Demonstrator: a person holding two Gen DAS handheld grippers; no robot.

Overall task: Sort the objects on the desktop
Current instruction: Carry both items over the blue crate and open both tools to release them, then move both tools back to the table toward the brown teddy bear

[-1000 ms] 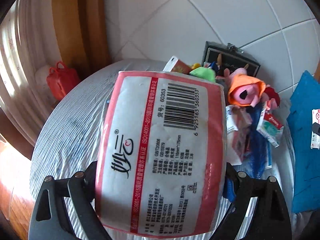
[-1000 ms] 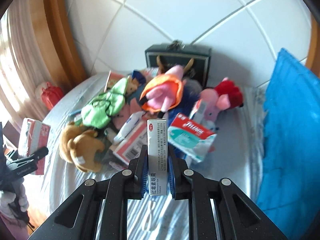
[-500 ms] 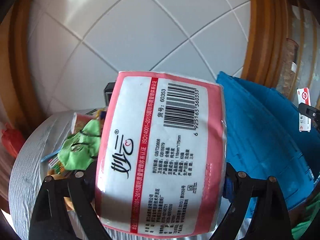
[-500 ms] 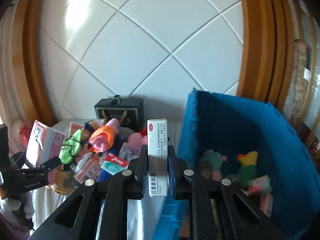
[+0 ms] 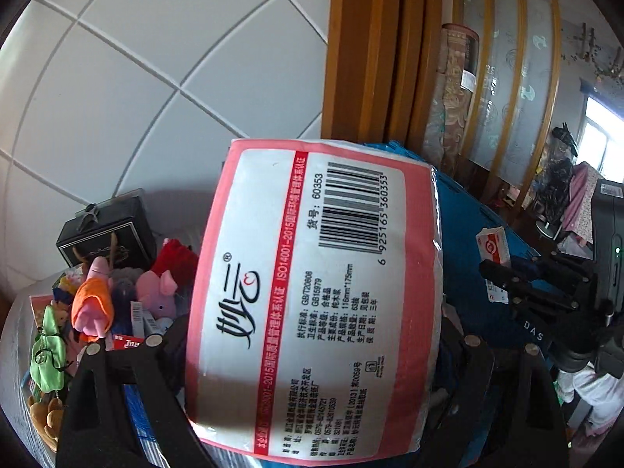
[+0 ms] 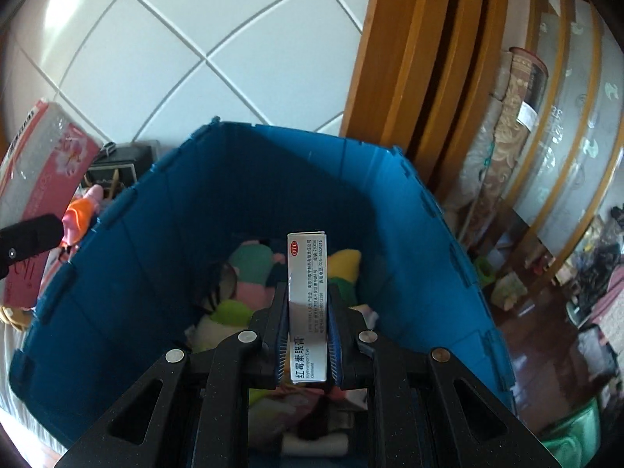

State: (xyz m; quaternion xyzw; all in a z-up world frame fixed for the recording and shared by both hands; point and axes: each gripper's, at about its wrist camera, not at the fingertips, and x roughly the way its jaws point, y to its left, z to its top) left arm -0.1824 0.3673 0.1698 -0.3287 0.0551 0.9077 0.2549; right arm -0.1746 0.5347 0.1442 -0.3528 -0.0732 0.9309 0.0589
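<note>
Grippers now at blue bin (image 6: pixel 128 257), left (image 5: pixel 312 345) clamping tissue pack (image 5: pixel 312 296), right (image 6: pixel 308 337) pinching ointment box (image 6: pixel 307 312)

Looks like somebody's home; white tiled wall (image 5: pixel 156 89), wooden door frame (image 6: pixel 413 62), plush toys (image 5: pixel 93 308) piled far left, clothes (image 5: pixel 581 202) far right.

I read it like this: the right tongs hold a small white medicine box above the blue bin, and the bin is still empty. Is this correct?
Not quite. The right tongs do hold the small white medicine box above the blue bin, but the bin is not empty: the right wrist view shows plush toys lying inside it.
</note>
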